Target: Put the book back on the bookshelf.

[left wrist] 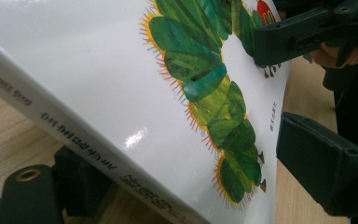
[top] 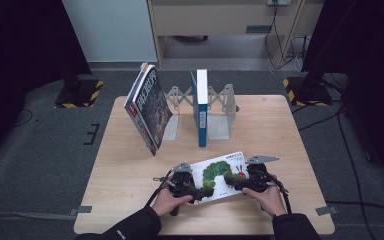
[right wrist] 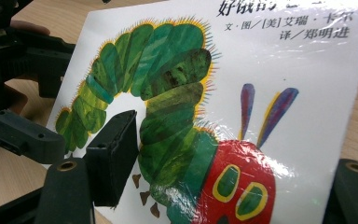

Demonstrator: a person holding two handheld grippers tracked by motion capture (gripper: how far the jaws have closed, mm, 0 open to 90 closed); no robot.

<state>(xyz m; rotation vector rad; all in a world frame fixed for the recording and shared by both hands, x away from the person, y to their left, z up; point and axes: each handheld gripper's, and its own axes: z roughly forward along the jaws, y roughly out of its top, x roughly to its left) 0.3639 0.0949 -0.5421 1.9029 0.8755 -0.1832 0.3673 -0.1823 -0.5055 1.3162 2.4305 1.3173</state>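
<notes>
Two handheld black two-jaw grippers meet over one thin white hardcover picture book with a green caterpillar on its cover (top: pixel 220 175), which lies at the near edge of the light wooden table (top: pixel 130 170), between the person's hands. The left gripper (top: pixel 203 192) comes in from the book's left end; its jaws straddle the spine edge, one over the glossy cover and one under it, and they pinch the book there. In the left gripper view that end of the book (left wrist: pixel 121 93) sits tilted above the tabletop, spine lettering towards the camera.

The right gripper (top: pixel 234 184) stands at the book's right end, beside the caterpillar's red head. Its jaws are spread partway with the cover between them: in the right gripper view one pad rests on the green body of the caterpillar on the book (right wrist: pixel 242 93), the other shows at the far lower corner, clear of the cover as far as I can tell.

Farther back on the table stands a grey metal expanding book rack (top: pixel 220 112). A blue-spined book (top: pixel 201 107) stands upright in it, and a dark-covered book with white lettering (top: pixel 147 105) leans steeply against its left end.
</notes>
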